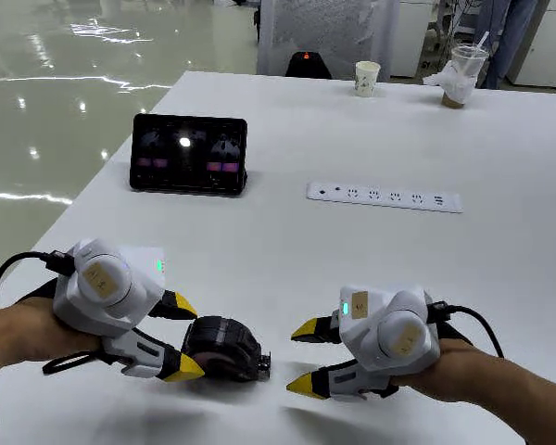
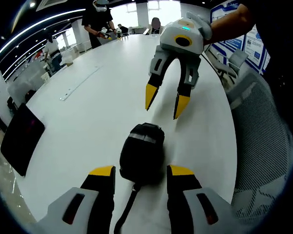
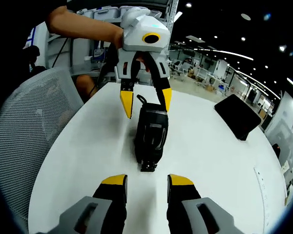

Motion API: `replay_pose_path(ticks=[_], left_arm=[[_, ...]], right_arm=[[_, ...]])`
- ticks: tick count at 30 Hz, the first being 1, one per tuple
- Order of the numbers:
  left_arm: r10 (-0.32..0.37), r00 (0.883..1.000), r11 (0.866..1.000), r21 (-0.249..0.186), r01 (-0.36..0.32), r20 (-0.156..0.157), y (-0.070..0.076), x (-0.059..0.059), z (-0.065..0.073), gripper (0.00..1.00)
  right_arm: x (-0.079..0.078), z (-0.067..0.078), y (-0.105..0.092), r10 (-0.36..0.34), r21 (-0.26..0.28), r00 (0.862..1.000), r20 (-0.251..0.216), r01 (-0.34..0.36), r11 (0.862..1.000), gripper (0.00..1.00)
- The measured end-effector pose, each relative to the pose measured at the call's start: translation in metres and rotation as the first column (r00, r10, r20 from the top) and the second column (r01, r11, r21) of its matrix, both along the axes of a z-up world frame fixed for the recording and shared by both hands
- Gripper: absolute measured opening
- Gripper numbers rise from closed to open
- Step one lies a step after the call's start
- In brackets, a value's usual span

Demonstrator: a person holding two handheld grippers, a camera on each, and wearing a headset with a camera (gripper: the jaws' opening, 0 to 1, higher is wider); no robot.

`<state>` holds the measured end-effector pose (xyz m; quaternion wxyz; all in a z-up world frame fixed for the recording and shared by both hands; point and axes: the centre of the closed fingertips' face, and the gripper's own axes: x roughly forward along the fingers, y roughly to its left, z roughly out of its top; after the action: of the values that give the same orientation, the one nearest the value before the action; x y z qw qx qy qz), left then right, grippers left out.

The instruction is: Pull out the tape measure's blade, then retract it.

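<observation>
Bare table (image 1: 287,241) spreads toward 12 o'clock from the tape measure (image 1: 224,347), with its edge near at 9. The left gripper (image 1: 187,336) straddles it, jaws apart. The right gripper (image 1: 302,357), at 3, gapes empty.

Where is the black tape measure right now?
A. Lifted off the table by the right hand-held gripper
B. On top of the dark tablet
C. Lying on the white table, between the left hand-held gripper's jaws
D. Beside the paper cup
C: the tape measure lies on the table with the left hand-held gripper straddling it, while the right hand-held gripper faces it, open and apart.
</observation>
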<state>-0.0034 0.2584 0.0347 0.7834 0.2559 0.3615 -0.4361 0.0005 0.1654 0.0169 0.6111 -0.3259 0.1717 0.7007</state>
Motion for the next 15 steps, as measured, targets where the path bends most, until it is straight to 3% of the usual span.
replay_pose_path(ticks=[15], left_arm=[[-0.102, 0.994, 0.993, 0.062, 0.105, -0.051, -0.006, 0.003, -0.005, 0.29]], right_arm=[[0.002, -0.016, 0.020, 0.028, -0.053, 0.999, -0.019, -0.029, 0.998, 0.20]])
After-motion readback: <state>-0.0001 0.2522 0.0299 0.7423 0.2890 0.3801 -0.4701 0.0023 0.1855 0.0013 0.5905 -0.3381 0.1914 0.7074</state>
